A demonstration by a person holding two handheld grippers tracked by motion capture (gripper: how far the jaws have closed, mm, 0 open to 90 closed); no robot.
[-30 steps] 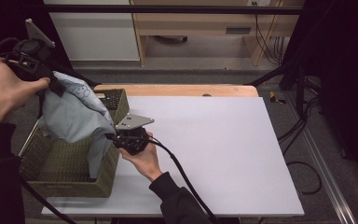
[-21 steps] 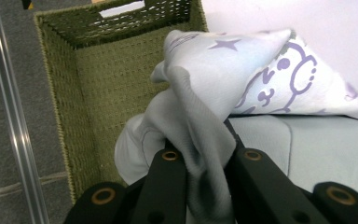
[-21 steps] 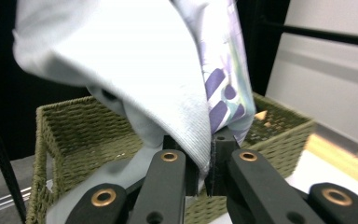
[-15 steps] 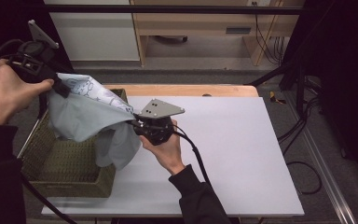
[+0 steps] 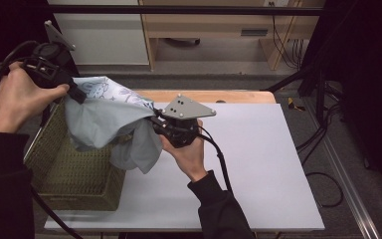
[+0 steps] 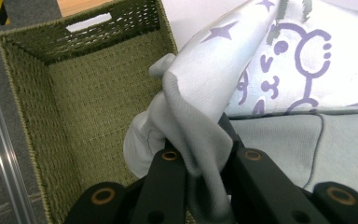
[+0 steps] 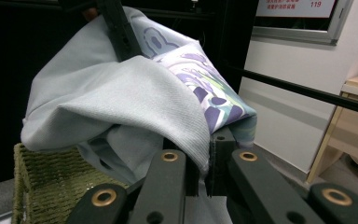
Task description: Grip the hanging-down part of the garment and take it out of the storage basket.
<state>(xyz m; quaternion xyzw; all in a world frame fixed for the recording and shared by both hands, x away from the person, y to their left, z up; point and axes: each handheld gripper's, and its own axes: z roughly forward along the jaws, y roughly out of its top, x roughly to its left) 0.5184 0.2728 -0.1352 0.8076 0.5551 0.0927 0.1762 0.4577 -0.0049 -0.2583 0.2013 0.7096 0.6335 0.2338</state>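
A pale blue garment with a purple cartoon print hangs stretched between both grippers, above a green woven basket. My left gripper is shut on one bunched edge of the garment, up at the far left over the basket. My right gripper is shut on another edge of the garment, held over the table beside the basket's right rim. Loose cloth droops from the right grip down to the table. The basket's corner shows below the cloth in the right gripper view.
The white table top lies bare to the right of the basket. A wooden board runs along its far edge. Cables trail from both grippers. Shelving and a black frame bar stand behind the table.
The right gripper has risen and moved right from the basket's edge, pulling the garment up and out. The left hand has stayed in place.
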